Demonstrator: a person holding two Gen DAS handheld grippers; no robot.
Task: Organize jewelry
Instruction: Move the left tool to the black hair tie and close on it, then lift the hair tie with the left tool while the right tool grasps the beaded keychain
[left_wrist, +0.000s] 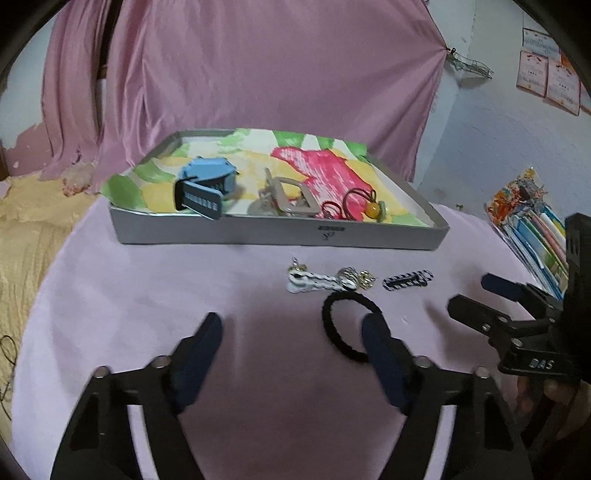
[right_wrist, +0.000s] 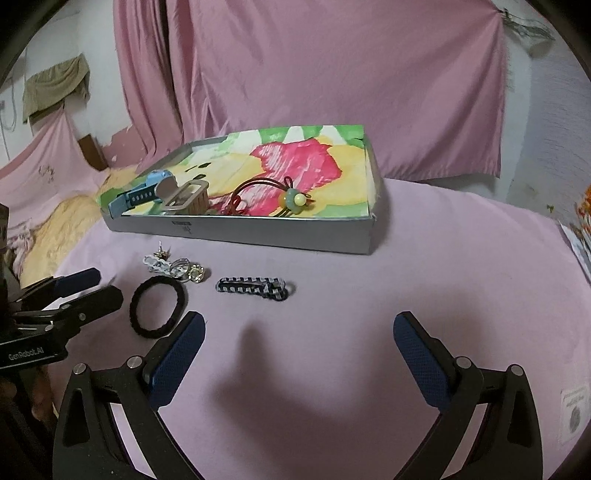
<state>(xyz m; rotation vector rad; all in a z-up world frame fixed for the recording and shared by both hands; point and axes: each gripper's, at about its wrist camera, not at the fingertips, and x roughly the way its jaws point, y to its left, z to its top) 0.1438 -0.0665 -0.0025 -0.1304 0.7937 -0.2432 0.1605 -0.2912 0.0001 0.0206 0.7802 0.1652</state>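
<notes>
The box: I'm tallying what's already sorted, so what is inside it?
Inside the box, on a flowered lining: a blue watch, a beige clip and a red cord hair tie with beads. What lies under the lining is hidden.

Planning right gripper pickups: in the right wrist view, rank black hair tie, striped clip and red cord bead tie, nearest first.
From the right gripper:
1. Black hair tie, beside its left finger.
2. Striped clip, ahead on the cloth.
3. Red cord bead tie, inside the tray.

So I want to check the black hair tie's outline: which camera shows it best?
The right wrist view: the black hair tie lies nearly whole on the pink cloth. In the left wrist view, the left gripper covers part of the loop with one finger.
</notes>
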